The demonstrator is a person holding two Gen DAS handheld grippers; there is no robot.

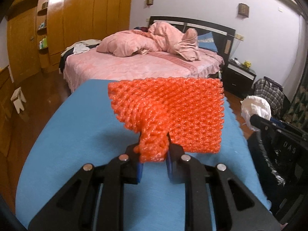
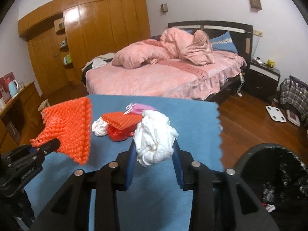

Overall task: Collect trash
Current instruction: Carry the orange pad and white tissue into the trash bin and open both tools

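My left gripper [image 1: 153, 155] is shut on an orange foam net [image 1: 173, 111] and holds it above the blue cloth [image 1: 77, 134]; the net also shows in the right wrist view [image 2: 71, 129]. My right gripper [image 2: 155, 152] is shut on a crumpled white tissue [image 2: 154, 134], which also shows in the left wrist view [image 1: 254, 109]. On the cloth [image 2: 192, 134] lie a second orange net [image 2: 121, 120], a red bag [image 2: 117, 133], a small white wad [image 2: 99, 128] and a pink mask [image 2: 140, 108].
A black trash bin [image 2: 273, 177] stands at the right of the table, also in the left wrist view [image 1: 279, 163]. Behind are a pink bed [image 2: 163, 77], a wooden wardrobe [image 2: 96, 28], a nightstand [image 2: 263, 77] and a white scale [image 2: 275, 113] on the floor.
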